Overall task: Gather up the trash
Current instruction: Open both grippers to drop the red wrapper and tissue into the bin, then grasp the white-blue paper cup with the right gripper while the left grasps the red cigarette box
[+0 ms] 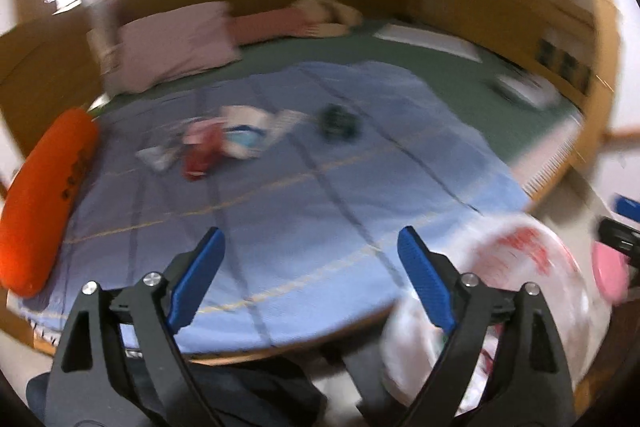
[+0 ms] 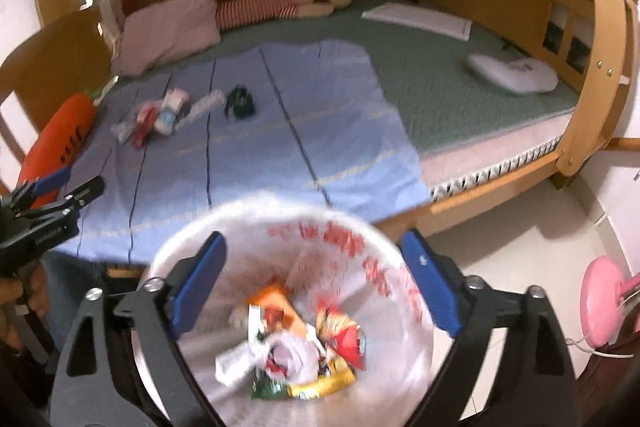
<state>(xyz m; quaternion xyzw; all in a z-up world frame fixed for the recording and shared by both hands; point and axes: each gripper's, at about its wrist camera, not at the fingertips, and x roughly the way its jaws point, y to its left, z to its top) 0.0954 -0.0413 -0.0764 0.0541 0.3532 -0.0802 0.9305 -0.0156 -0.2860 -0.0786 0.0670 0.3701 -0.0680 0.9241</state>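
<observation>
Both wrist views look obliquely down across the bed [image 1: 460, 75], sharing its blue blanket [image 2: 248, 163].

1 bin [image 2: 416, 311], 2 pillows [image 2: 168, 27]

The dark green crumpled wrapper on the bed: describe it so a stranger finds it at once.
Start at the light blue blanket spread across the bed. Near its far end sits a cluster of red and white wrappers; the dark green crumpled wrapper lies just right of them, alone and the only dark piece.

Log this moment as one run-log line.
left gripper: open, empty | right gripper: open, above bag | wrappers: on blanket
</observation>
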